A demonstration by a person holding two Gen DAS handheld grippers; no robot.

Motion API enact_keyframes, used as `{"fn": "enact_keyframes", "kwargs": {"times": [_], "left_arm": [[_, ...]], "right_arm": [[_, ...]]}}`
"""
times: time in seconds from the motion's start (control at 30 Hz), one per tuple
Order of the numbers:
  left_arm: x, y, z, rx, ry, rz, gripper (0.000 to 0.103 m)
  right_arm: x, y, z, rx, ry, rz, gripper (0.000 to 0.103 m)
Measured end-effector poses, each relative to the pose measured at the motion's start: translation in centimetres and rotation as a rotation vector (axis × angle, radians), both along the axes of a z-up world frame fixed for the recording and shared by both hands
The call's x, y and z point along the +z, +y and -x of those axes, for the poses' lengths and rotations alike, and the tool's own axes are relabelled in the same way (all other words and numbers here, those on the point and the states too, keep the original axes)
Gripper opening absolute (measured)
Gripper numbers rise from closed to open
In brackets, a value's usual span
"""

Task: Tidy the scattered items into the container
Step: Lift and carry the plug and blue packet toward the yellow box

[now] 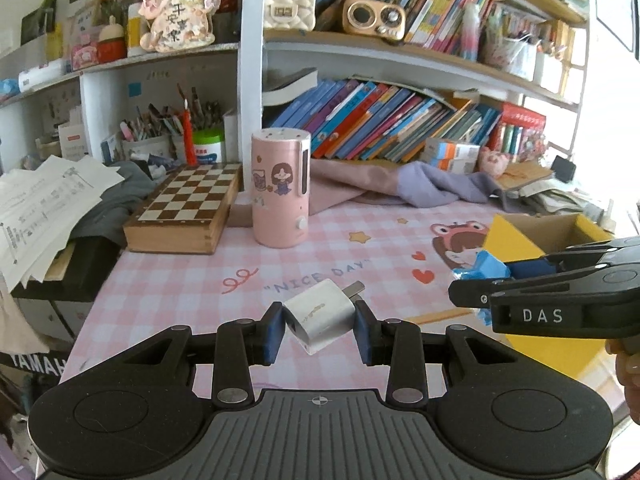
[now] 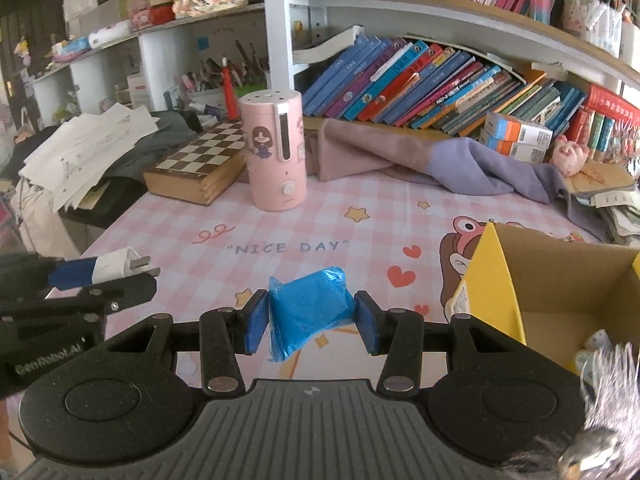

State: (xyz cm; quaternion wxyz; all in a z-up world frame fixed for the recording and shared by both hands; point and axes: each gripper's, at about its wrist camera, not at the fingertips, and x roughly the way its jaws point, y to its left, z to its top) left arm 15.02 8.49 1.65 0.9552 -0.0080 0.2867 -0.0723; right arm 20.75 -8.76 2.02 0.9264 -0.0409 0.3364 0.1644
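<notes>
So both tongs are loaded here. The left gripper (image 1: 319,330) is clamped on a white charger plug (image 1: 320,316), tilted, prongs toward the upper right, low in the middle of the left wrist view. The right gripper (image 2: 311,322) is clamped on a crinkly blue packet (image 2: 308,312), bottom center of its own view. The yellow cardboard box (image 2: 492,280) sits open at the right edge, just beside that packet, on the pink checked mat (image 2: 320,224). A pink humidifier (image 2: 276,152) stands upper middle.
</notes>
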Motion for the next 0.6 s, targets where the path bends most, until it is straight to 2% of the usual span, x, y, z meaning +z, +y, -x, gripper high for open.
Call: {"fn": "enact_keyframes", "kwargs": {"times": [0.27, 0.6], "left_arm": [[0.8, 0.4, 4.2, -0.019, 0.022, 0.06, 0.035], [0.5, -0.1, 8.8, -0.031, 0.037, 0.062, 0.035]], "right_arm": [[0.5, -0.2, 5.2, 0.021, -0.002, 0.006, 0.044], [-0.1, -0.6, 10.5, 0.017, -0.017, 0.046, 0.044]]}}
